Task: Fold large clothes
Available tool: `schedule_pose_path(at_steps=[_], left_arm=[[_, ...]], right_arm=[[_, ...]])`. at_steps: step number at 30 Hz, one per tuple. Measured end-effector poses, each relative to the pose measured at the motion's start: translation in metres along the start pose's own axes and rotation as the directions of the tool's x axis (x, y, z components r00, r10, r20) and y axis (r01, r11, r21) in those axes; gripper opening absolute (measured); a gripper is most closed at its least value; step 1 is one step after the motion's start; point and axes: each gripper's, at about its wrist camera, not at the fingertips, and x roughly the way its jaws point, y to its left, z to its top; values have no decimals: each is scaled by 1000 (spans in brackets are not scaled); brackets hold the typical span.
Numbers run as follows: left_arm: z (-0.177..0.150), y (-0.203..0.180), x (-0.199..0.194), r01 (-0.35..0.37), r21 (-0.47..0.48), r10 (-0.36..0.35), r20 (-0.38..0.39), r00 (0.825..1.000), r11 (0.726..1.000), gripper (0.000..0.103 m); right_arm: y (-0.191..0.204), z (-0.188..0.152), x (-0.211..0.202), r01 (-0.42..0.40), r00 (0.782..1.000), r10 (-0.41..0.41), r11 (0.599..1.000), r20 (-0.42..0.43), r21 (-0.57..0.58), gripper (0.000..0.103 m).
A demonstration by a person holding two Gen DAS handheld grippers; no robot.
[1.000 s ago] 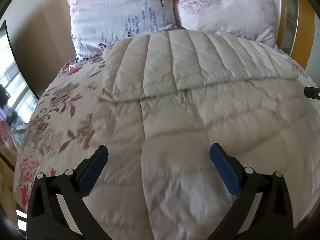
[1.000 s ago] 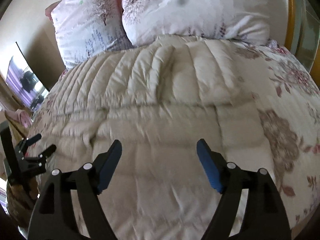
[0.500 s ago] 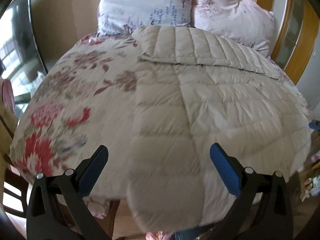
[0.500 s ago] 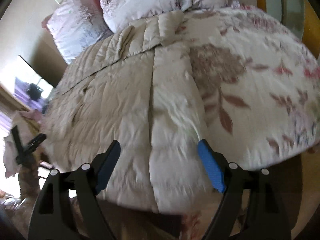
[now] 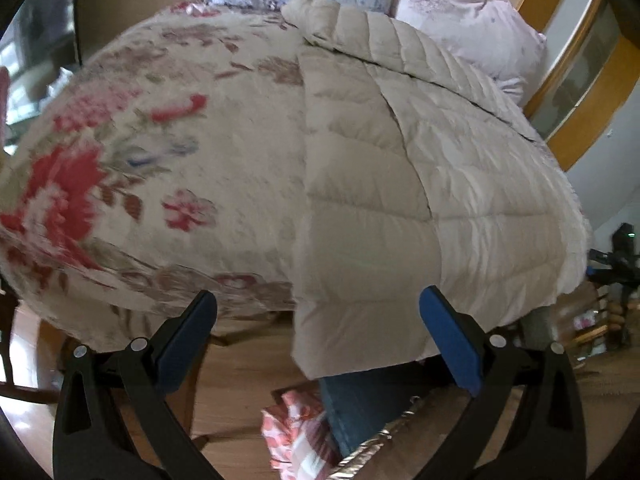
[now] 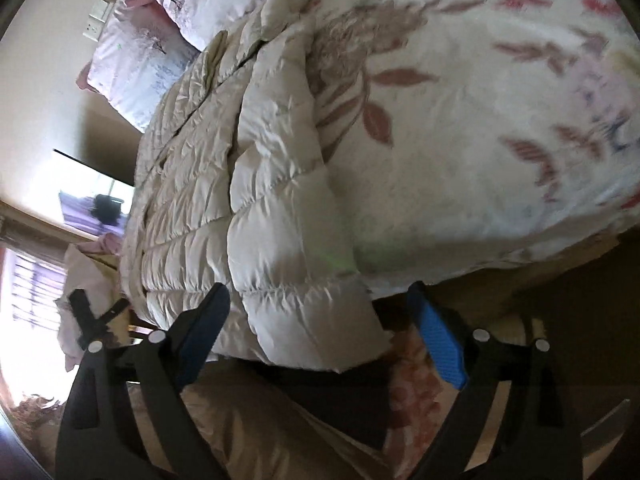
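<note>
Cream quilted down coat (image 5: 400,184) lies spread flat on the bed, over a floral bedspread (image 5: 180,160), its lower hem hanging off the near edge above the wooden floor (image 5: 240,364). Through my left wrist camera, my left gripper (image 5: 318,332) stands released, its 2 blue pads wide apart and holding nothing, with the coat's hanging corner just above the gap between them. 2 pale printed pillows (image 5: 460,20) sit at the far end of the bed, and the coat's top edge reaches them.

Through my right wrist camera the scene is tilted. The coat (image 6: 256,184) runs from the pillows (image 6: 160,52) down to the near bed edge, with the bedspread (image 6: 480,120) on its right. My right gripper (image 6: 320,320) has just been opening and stands released; the coat's hem corner hangs in the gap between its pads, and neither presses on it. My left gripper (image 6: 96,316) shows at the left, beside the coat's other lower corner.
</note>
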Motion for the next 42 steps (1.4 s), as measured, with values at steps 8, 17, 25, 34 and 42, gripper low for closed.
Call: schedule_pose_path(at_steps=[8, 17, 25, 34, 42], left_arm=[[-4, 5, 25, 177, -65, -177, 0, 984, 982, 89], [-5, 7, 31, 306, -113, -308, 4, 951, 945, 47], [2, -4, 2, 289, -28, -289, 11, 957, 957, 17], [35, -14, -39, 211, 49, -215, 136, 967, 976, 15], [96, -19, -56, 95, -1, -90, 305, 948, 995, 15]], right_arm=[[3, -6, 22, -133, 990, 133, 991, -35, 0, 53], [35, -11, 15, -160, 987, 157, 983, -42, -93, 20], [85, -11, -10, -132, 990, 140, 957, 9, -260, 14], [136, 4, -49, -56, 965, 153, 914, 213, -403, 13], [168, 40, -66, 175, 850, 47, 914, 525, -365, 13]])
